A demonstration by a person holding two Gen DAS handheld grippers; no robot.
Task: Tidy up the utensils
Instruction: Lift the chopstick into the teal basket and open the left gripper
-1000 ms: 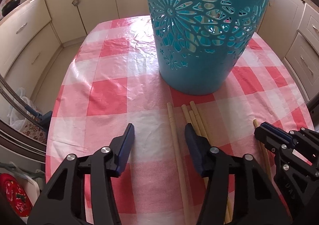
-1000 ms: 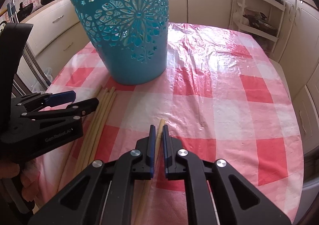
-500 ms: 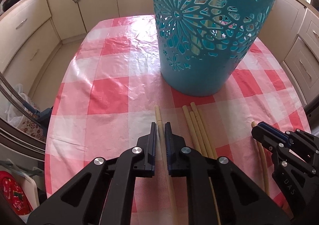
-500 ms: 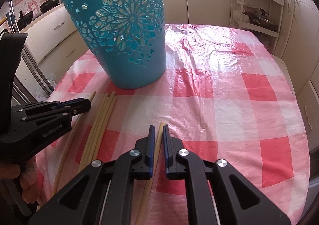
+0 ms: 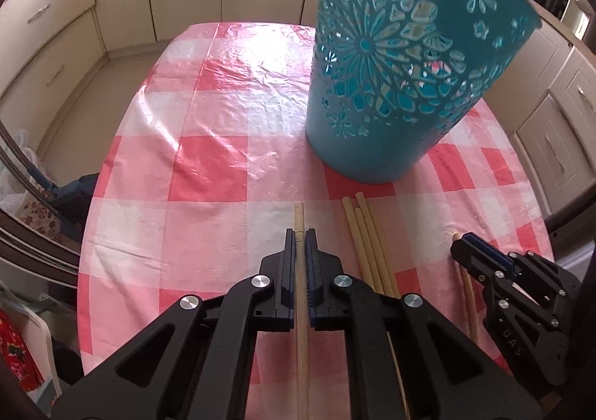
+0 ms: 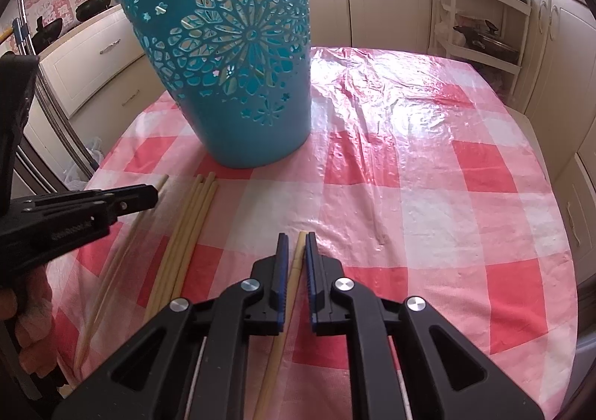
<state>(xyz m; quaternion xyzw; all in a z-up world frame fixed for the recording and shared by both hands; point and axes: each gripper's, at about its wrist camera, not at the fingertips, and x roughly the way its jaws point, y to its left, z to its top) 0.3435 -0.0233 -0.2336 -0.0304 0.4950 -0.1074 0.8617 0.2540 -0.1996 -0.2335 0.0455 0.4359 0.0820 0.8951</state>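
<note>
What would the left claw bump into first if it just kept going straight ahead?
Probably bare tablecloth: the left claw, shut on a chopstick, points just left of the blue basket. Depth is unclear, so it might clip the basket.

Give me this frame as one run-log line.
left hand-held gripper: shut on chopstick | right hand-held gripper: shut on second chopstick | loose chopsticks on table | basket upright

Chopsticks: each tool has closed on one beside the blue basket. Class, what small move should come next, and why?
Probably lift both. The left tool grips one chopstick, the right tool another, and both sticks seem to lie low on the tablecloth. The basket stands upright just ahead, so raising them toward its rim follows.
</note>
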